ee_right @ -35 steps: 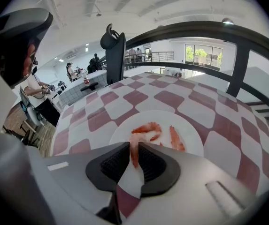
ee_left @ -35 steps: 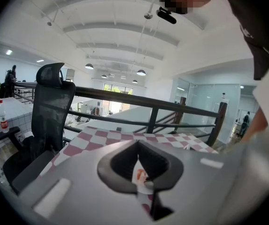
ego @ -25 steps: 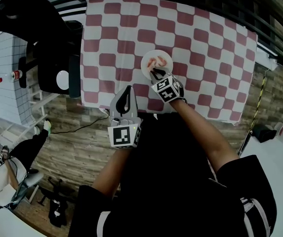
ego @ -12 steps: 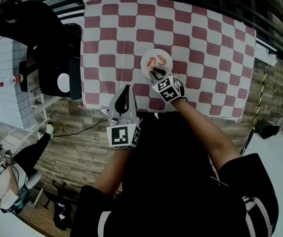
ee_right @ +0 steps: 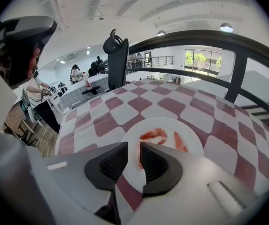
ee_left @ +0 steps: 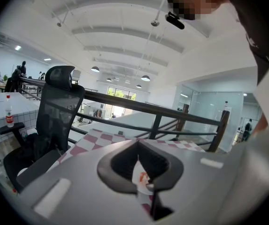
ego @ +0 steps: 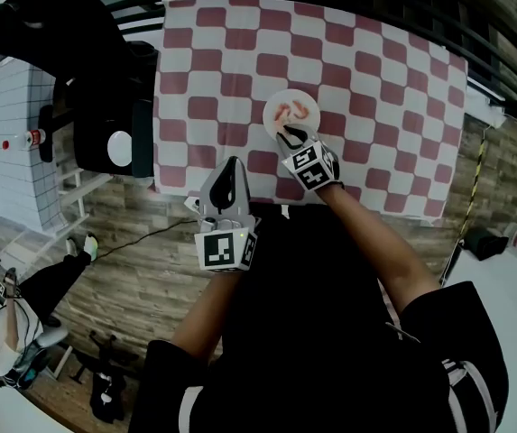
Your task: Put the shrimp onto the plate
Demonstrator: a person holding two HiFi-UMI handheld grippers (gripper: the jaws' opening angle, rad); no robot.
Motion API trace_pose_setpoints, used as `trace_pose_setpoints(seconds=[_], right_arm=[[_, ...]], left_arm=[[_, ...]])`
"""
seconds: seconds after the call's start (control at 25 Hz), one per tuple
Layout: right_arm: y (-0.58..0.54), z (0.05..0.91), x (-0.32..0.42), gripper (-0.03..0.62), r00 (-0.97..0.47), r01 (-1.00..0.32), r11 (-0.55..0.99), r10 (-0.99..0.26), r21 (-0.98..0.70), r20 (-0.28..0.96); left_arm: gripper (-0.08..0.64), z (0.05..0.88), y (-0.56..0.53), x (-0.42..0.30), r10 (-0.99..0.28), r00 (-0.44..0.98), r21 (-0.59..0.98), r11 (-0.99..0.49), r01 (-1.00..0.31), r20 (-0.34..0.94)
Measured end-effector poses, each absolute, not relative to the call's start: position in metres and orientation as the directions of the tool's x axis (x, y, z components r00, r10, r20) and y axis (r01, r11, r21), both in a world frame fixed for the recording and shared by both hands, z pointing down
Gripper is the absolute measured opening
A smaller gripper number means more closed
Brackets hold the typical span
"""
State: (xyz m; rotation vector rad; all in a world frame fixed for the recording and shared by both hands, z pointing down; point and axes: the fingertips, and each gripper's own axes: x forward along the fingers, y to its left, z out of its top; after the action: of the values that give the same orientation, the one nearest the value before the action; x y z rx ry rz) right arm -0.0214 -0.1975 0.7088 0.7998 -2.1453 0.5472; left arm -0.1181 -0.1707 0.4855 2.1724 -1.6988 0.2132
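Note:
A small white plate point(ego: 309, 125) lies on the red-and-white checked cloth point(ego: 375, 79), towards its near edge. Orange shrimp point(ego: 287, 112) lie on it. In the right gripper view I see a curled shrimp point(ee_right: 154, 135), a straight one point(ee_right: 180, 142) and a thin red piece point(ee_right: 139, 157) showing through the jaw gap, all on the plate point(ee_right: 172, 124). My right gripper point(ego: 291, 135) point(ee_right: 133, 146) hovers at the plate's near rim, open by a narrow gap and holding nothing. My left gripper point(ego: 232, 165) point(ee_left: 138, 156) is shut and empty over the cloth's near edge, to the left.
A black office chair point(ego: 105, 88) stands at the table's left side. A dark railing point(ee_right: 195, 39) runs behind the far edge. Beyond the chair is a tiled counter with a bottle point(ego: 31, 137). Wooden floor point(ego: 141, 269) lies below the near edge.
Almost nothing differs. My right gripper stays at the plate's near rim, its jaws seeming slightly wider apart. The left gripper has kept its place.

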Motion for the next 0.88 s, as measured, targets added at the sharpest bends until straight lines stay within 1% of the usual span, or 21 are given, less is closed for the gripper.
trace_pose_setpoints(seconds=[0.32, 0.52, 0.76, 0.88], right_arm=[[-0.183, 0.679, -0.024, 0.074, -0.514, -0.714, 0.694, -0.425, -0.096, 0.745], [-0.166, 0.648, -0.019, 0.053, -0.51, -0.76, 0.638, -0.474, -0.119, 0.718], [-0.144, 0.591, -0.012, 0.0, -0.499, -0.834, 0.527, -0.595, -0.162, 0.63], [-0.13, 0.56, -0.004, 0.0, -0.485, -0.858, 0.482, -0.647, -0.178, 0.588]], left_arm=[[0.009, 0.475, -0.151, -0.126, -0.911, 0.282, 0.195, -0.231, -0.953, 0.3], [0.009, 0.463, -0.137, -0.12, -0.907, 0.342, 0.176, -0.305, -0.936, 0.247], [0.009, 0.452, -0.111, -0.119, -0.891, 0.403, 0.192, -0.367, -0.91, 0.207], [0.009, 0.443, -0.098, -0.117, -0.882, 0.43, 0.199, -0.393, -0.898, 0.194]])
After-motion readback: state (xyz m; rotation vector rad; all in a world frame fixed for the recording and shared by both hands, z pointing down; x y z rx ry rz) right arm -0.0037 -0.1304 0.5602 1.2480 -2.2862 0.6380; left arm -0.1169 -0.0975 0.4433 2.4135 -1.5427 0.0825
